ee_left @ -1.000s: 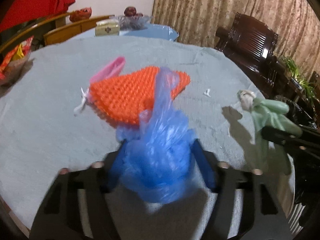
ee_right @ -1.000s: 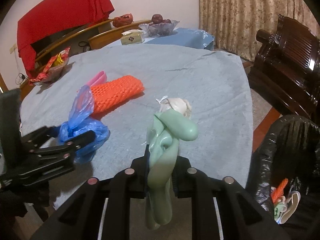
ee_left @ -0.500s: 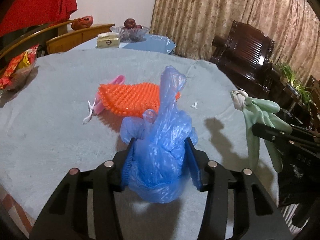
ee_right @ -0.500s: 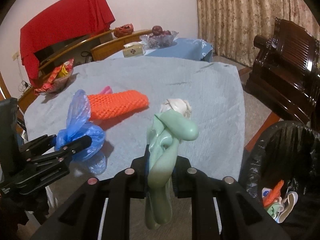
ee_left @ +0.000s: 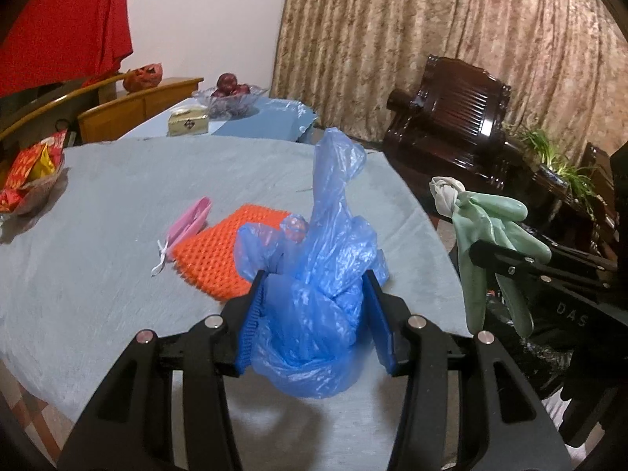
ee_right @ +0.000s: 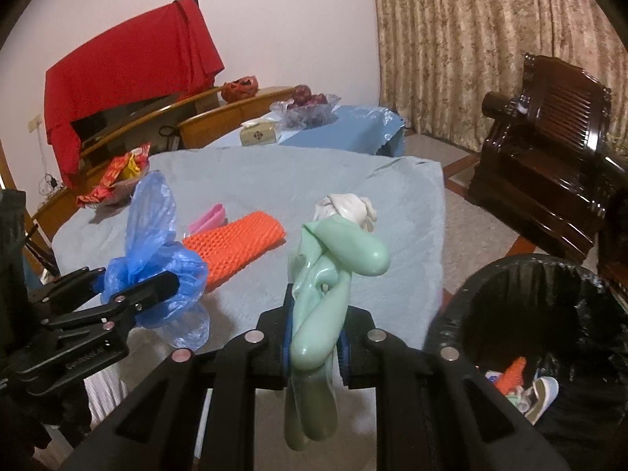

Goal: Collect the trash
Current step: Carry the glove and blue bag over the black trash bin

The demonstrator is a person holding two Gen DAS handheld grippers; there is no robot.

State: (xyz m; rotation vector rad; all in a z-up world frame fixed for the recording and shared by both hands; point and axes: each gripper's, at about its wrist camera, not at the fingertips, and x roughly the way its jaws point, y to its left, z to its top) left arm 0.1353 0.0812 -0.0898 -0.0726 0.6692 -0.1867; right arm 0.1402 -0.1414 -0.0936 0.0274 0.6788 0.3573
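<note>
The left gripper (ee_left: 314, 314) pinches a crumpled blue plastic bag (ee_left: 325, 274) between its blue pads — the bag bulges out above and below the jaws, and a long twisted tail of it stands up toward 12 o'clock. In the right wrist view the same bag (ee_right: 157, 259) hangs clear above the counter (ee_right: 274, 172), near the counter's 7 o'clock edge.

The right gripper (ee_right: 314, 337) has its jaws pressed nearly together on a pale green rubber glove (ee_right: 325, 278); the glove's fingers dangle below the jaws, and its white knotted end points up at 12 o'clock. From the left wrist camera the glove (ee_left: 486, 235) shows at 3 o'clock, off the counter's edge.

On the grey-blue cloth of the counter lie 2 more pieces: an orange foam net (ee_right: 235, 243) and, touching its far end, a pink wrapper (ee_right: 210, 214), both beyond the blue bag at about 11 o'clock in the left wrist view.

A black-lined trash bin (ee_right: 541, 314) stands on the floor at 4 o'clock of the right gripper — some scraps lie in it already.
</note>
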